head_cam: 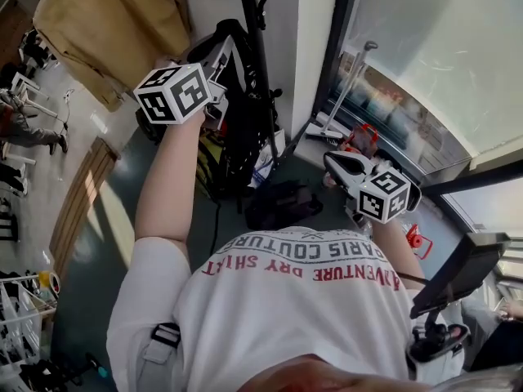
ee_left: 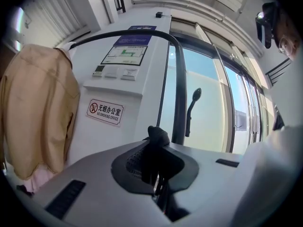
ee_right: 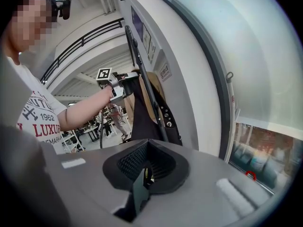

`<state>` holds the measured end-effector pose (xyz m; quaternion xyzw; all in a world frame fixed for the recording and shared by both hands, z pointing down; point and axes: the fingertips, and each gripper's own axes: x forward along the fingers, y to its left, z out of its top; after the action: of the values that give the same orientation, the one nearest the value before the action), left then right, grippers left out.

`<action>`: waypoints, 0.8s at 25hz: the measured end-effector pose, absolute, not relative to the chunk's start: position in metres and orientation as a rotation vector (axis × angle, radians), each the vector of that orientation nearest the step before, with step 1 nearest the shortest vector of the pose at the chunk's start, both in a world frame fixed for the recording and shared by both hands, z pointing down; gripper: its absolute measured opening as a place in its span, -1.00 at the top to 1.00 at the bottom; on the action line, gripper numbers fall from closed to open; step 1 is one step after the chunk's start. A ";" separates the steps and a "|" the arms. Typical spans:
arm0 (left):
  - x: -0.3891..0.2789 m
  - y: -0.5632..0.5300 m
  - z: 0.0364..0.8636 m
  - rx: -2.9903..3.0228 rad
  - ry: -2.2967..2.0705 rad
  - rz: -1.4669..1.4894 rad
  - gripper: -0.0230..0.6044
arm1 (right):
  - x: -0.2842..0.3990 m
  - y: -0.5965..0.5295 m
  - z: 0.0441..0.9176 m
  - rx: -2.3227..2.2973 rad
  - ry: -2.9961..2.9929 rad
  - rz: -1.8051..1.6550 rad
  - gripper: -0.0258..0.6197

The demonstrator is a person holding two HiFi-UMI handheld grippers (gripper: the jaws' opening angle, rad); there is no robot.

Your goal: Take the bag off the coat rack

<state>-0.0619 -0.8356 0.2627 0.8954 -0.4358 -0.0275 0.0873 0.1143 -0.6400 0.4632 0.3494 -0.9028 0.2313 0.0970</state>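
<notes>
A black bag (head_cam: 237,113) hangs against the dark pole of the coat rack (head_cam: 255,47). My left gripper (head_cam: 219,72) is raised to it and shut on a bunch of the bag's black strap (ee_left: 158,137), which sticks up between the jaws. The strap arcs overhead (ee_left: 142,32) and runs down beside the rack pole (ee_left: 179,108). In the right gripper view the bag (ee_right: 142,117) hangs along the pole (ee_right: 147,96), with the left gripper (ee_right: 124,82) at its top. My right gripper (head_cam: 335,163) is held low to the right, away from the bag, jaws (ee_right: 144,174) together and empty.
A tan jacket (head_cam: 106,23) hangs on the rack's left (ee_left: 38,108). A bare rack hook (ee_left: 194,98) stands behind the pole. A white pillar with a no-smoking sign (ee_left: 105,111) and glass doors (head_cam: 425,64) are close behind. Another dark bag (head_cam: 282,204) lies on the floor.
</notes>
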 end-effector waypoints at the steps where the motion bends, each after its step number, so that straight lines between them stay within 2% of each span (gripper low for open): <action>1: -0.062 -0.837 0.258 2.667 -1.297 -0.094 0.91 | 0.114 -0.641 0.463 1.033 -2.675 0.683 0.92; 9: -0.091 -0.845 0.234 2.627 -1.333 -0.174 0.91 | 0.115 -0.649 0.461 1.041 -2.675 0.685 0.92; 20: -0.106 -0.765 0.285 2.640 -1.348 -0.102 0.91 | 0.093 -0.633 0.457 1.005 -2.684 0.675 0.92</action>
<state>-0.1062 -0.7651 0.2846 0.8866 -0.4529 -0.0344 0.0877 0.0927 -0.6326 0.4570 0.3396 -0.9072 0.2280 0.0985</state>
